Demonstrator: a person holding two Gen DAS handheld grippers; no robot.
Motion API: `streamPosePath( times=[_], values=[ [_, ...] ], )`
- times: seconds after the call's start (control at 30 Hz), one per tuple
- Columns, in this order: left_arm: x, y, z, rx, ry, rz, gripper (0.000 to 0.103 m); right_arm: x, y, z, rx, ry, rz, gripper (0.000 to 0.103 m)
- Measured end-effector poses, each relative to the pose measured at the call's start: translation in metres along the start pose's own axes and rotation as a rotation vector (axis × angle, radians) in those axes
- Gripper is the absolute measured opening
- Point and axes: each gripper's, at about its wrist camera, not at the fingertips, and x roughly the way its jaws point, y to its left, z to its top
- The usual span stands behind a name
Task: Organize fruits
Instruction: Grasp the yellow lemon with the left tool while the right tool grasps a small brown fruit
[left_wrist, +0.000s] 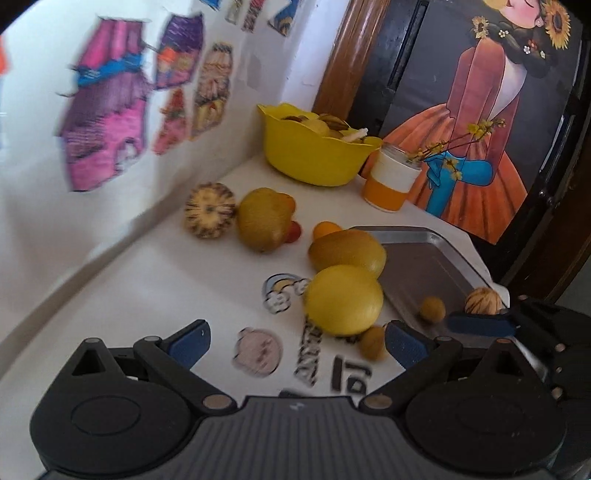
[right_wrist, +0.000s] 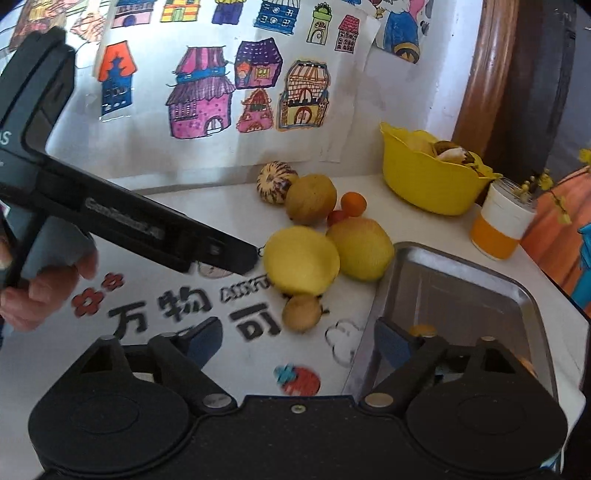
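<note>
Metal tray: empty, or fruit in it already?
Not empty. The metal tray holds a small yellow fruit and a striped fruit near its front edge.

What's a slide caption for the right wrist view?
Open right tool hovers over metal tray; yellow fruits wait beside it.

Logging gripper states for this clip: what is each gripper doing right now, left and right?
Left gripper: open, holding nothing, above the white table near the yellow fruit.
Right gripper: open, holding nothing, at the metal tray edge.
</note>
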Motion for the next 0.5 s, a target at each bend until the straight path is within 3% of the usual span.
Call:
streamPosePath(
  times=[0.3, 0.5],
  values=[
    [0.042, -0.005, 0.011, -0.010, 0.076, -0.058, 0.102, 0.030, -0.004, 0.003, -0.018, 0.026, 0.042, 0.054],
    [0.054, -0.006, 0.018, -0.008, 0.080, -0.099, 0.091, 0.037, -0.010, 0.003, 0.024, 0.030, 0.056, 0.046]
  ],
)
